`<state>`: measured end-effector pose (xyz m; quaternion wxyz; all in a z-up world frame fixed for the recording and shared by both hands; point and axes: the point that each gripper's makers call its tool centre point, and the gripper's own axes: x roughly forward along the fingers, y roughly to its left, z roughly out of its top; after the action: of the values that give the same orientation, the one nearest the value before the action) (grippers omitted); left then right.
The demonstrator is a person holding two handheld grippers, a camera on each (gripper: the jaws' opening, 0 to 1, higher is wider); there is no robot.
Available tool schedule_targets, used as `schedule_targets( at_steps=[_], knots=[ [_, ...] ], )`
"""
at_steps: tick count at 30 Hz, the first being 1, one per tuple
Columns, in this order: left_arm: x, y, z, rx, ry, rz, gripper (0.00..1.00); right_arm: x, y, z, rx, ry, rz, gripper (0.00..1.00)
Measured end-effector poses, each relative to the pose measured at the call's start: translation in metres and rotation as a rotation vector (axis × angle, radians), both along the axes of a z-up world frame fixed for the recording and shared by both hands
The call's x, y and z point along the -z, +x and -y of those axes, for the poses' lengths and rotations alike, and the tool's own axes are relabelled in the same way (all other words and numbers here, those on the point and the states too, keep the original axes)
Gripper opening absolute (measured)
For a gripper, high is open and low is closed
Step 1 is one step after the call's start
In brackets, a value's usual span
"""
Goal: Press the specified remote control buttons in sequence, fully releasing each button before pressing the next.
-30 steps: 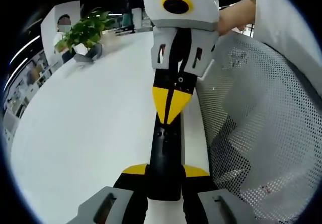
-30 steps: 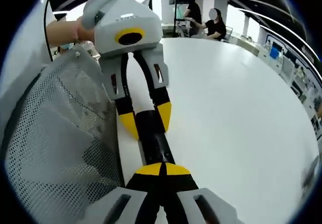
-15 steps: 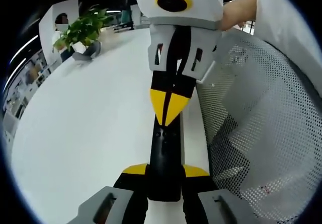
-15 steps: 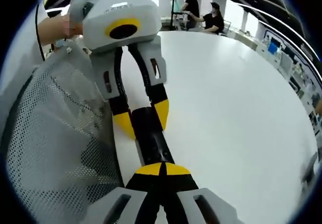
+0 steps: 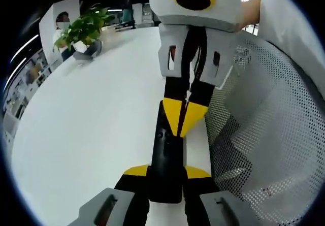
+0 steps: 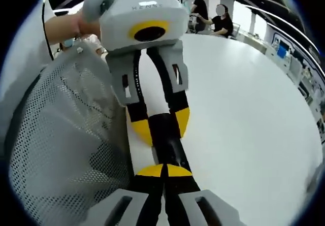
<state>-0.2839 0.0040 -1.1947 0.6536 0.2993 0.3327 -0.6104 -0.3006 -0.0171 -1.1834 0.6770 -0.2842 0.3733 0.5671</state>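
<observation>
While the left gripper (image 5: 166, 178) kept its jaws clamped on the black remote control (image 5: 166, 160) at 6 o'clock above the white table (image 5: 91, 114), the right gripper (image 5: 182, 129), tips together, pressed it, and could slip onto a neighbouring button.
</observation>
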Motion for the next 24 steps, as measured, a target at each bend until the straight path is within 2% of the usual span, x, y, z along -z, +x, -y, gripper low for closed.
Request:
schedule_targets(
  at_steps=[8,12,17,19,21,24],
  knots=[
    [-0.001,-0.001,-0.001,0.001,0.001,0.003,0.24,0.003,-0.001,0.0,-0.018,-0.049,0.042,0.0],
    [-0.001,-0.002,-0.001,0.014,0.005,0.006,0.24,0.003,0.001,0.0,0.003,-0.045,0.016,0.0],
    [0.0,-0.002,-0.001,0.024,0.008,0.004,0.24,0.0,0.002,0.002,0.059,0.019,-0.055,0.0],
    [0.0,-0.002,-0.001,0.026,0.01,0.005,0.24,-0.001,0.005,0.004,0.064,0.002,-0.054,0.0],
    [0.0,-0.002,-0.001,0.025,0.01,0.004,0.24,-0.003,0.013,0.007,0.081,-0.012,-0.025,0.0],
    [0.0,-0.002,-0.001,0.026,0.008,0.004,0.24,-0.005,0.018,0.008,0.103,0.002,-0.037,0.0]
  ],
)
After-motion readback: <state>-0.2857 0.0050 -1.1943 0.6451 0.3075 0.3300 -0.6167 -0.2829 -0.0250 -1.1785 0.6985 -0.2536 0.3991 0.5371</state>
